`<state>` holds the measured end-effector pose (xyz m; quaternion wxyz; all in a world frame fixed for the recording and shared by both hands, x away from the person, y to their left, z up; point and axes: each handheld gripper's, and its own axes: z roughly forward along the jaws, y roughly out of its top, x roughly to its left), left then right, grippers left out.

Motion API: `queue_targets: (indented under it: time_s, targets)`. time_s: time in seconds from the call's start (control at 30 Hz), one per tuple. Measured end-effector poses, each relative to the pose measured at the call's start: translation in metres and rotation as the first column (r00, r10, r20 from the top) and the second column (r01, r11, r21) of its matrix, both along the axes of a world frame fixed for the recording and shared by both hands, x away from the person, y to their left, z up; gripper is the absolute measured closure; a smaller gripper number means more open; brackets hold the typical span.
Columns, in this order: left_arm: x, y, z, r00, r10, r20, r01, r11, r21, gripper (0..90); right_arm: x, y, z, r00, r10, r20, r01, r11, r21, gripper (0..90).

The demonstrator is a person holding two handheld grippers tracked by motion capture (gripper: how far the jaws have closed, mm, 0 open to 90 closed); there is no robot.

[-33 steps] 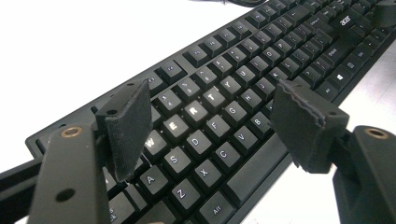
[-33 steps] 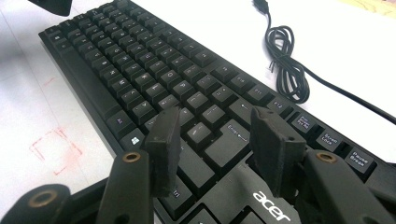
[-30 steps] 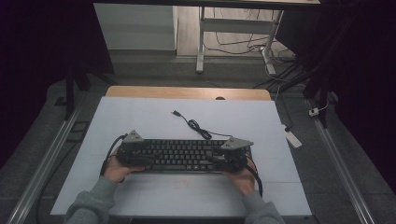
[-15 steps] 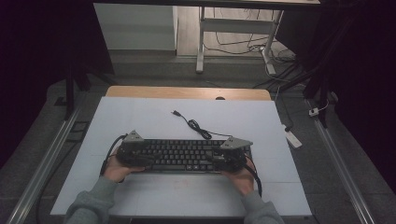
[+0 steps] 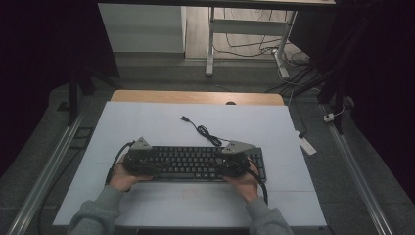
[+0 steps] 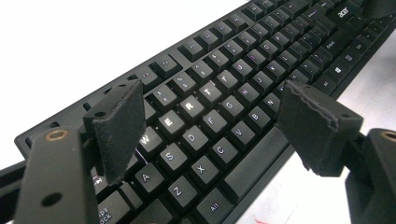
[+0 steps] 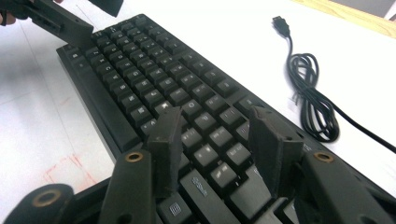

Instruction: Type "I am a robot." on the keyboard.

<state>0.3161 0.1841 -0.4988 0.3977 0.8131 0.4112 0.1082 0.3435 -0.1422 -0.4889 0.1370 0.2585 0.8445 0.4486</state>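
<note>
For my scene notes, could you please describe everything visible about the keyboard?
The black Acer keyboard lies flat, lengthwise across the near part of the white table. It looks like matte plastic with white-lettered keys. Its black cable curls away behind it, ending in a loose USB plug. Both grippers hover over its ends, jaws open.

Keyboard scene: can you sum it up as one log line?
left gripper: open over keyboard | right gripper: open over keys | USB cable: coiled behind

Black full-size plastic keyboard [image 5: 195,163] with white-lettered keys sits flat on the white bench [image 5: 147,127], long side toward the person. Its thin black cable [image 5: 205,132] lies loosely bundled behind it, USB plug free.
</note>
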Motion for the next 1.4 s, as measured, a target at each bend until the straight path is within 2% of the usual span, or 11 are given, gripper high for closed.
queue_targets:
  time_s: [0.23,0.53,1.17,1.4]
  targets:
    - [0.0,0.0,0.0,1.0,-0.003,0.001,0.003,1.0,0.002,23.8,0.005,0.017,0.0,0.9994,0.031,-0.013,-0.032,0.999,-0.018,68.4]
    - [0.0,0.001,0.0,1.0,-0.005,-0.005,0.005,0.9999,-0.011,23.8,0.013,0.029,-0.008,0.9963,0.055,-0.065,-0.058,0.997,-0.041,89.2]
    - [0.001,0.001,-0.002,0.9999,-0.011,-0.013,0.011,0.9999,-0.003,23.8,0.027,0.054,-0.019,0.9956,0.03,-0.089,-0.038,0.995,-0.087,89.3]
    - [0.001,0.0,-0.002,0.9998,-0.013,-0.013,0.013,0.9999,0.0,23.9,0.03,0.059,-0.021,0.9965,0.019,-0.082,-0.028,0.994,-0.109,89.3]
